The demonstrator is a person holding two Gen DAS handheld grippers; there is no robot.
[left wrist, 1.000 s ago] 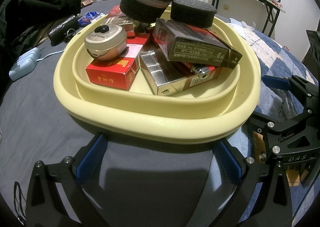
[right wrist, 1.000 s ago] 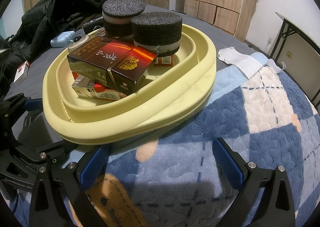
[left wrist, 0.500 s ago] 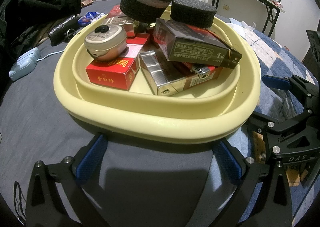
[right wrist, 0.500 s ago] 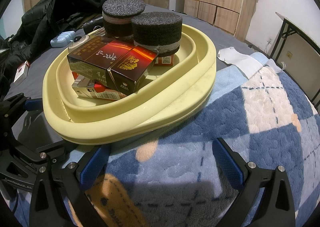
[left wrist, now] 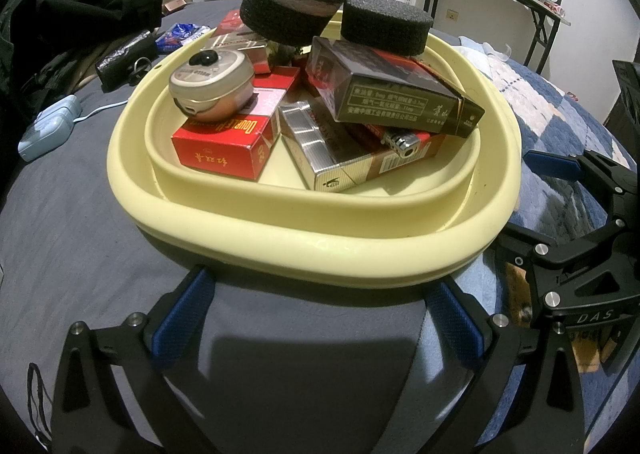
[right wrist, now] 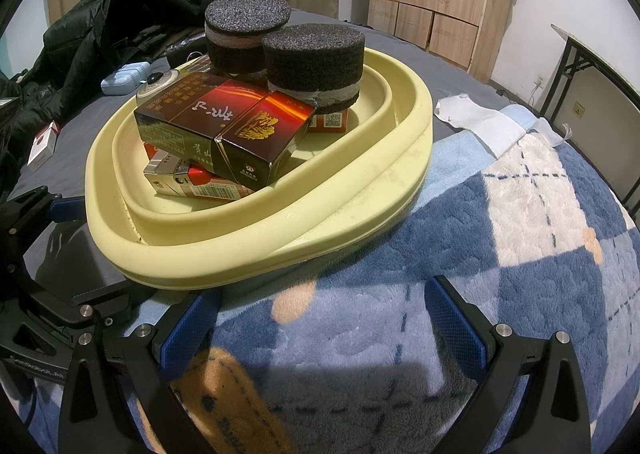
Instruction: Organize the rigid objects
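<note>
Pale yellow basin (left wrist: 320, 250) sits at frame centre in both views, resting on a bed where a grey sheet (left wrist: 72, 222) meets a blue plaid blanket (right wrist: 520, 254). Contents, piled inside the basin: a red box (left wrist: 224, 150) at centre left with a round metal tin (left wrist: 212, 88) on top of it; a silver-and-brown box (left wrist: 320, 150) at centre; a dark brown box (left wrist: 392, 94) lying tilted across the pile; a lighter (left wrist: 404, 142) just beneath it; two black foam discs (left wrist: 292, 2) at the upper middle.

Left tongs (left wrist: 320, 314), lower frame: jaws spread wide, nothing between them, tips just short of the basin's near rim. Right tongs (right wrist: 320, 314), lower frame: likewise wide apart and holding nothing, over the blanket.

Upper left of the left view: a light blue case (left wrist: 48, 126) and a black jacket (left wrist: 100, 2).
</note>
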